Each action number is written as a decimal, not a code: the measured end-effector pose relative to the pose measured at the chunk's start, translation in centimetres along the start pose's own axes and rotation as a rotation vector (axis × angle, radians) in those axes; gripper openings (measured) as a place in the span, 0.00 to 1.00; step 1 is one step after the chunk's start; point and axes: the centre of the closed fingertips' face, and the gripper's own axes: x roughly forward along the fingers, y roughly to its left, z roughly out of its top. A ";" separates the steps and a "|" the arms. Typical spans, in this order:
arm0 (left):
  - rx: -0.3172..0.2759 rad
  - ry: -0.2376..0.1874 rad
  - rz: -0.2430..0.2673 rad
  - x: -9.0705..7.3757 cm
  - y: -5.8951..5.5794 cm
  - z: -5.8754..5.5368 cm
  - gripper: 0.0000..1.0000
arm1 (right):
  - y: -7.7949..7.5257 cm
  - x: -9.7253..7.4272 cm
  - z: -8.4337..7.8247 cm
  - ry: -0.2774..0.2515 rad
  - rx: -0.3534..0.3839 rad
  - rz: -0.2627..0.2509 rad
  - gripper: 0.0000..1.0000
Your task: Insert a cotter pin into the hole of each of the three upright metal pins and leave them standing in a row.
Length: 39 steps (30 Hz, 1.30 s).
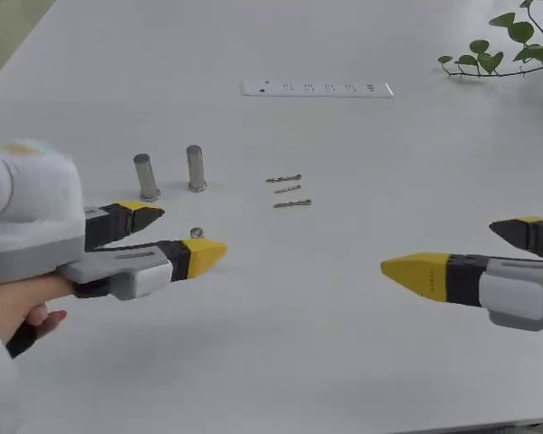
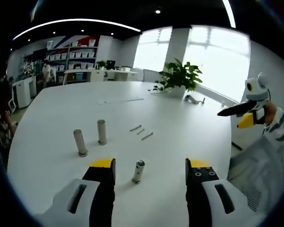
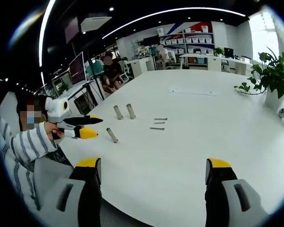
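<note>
Nearest pin (image 1: 196, 233), mostly hidden (perhaps tilted)

I count three metal pins (image 1: 195, 168), three cotter pins (image 1: 288, 189), one power strip (image 1: 317, 89) and one plant (image 1: 521, 31) on the worktop (image 1: 326, 344).

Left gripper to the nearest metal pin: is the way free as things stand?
Probably yes. The left gripper has its jaws open, and the nearest metal pin stands in the gap by their tips, with nothing else between them. The other two metal pins and the cotter pins lie farther off.

near tbl (image 1: 299, 362) open | upright pins (image 1: 195, 168) obstruct L | cotters (image 1: 288, 190) ctr
</note>
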 end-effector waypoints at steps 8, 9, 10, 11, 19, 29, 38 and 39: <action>0.046 -0.039 -0.019 -1.0 0.5 0.0 0.95 | -0.3 0.1 -0.2 0.013 -0.005 -0.010 0.90; 0.112 -0.034 -0.010 -1.2 0.7 -0.1 0.99 | -0.4 0.1 -0.2 0.013 -0.006 -0.011 0.90; 0.124 -0.029 -0.006 -1.3 0.8 -0.1 0.98 | -0.4 0.1 -0.1 0.015 -0.007 -0.012 0.89; 0.129 -0.023 -0.005 -1.5 0.7 -0.4 0.99 | -0.5 0.1 -0.1 0.017 -0.008 -0.013 0.89; 0.081 0.027 -0.027 -2.5 0.9 -1.9 0.99 | -0.9 0.5 0.2 0.053 -0.047 -0.009 0.86; 0.034 0.044 -0.028 -3.3 1.4 -2.5 0.99 | -2.0 2.1 1.6 0.117 -0.195 0.033 0.78; -0.002 0.046 -0.053 -3.2 1.0 -2.7 0.95 | -2.3 4.8 3.6 0.123 -0.244 0.105 0.66; -0.003 0.048 -0.055 -3.2 1.0 -2.7 0.95 | -2.4 5.2 3.8 0.137 -0.273 0.115 0.65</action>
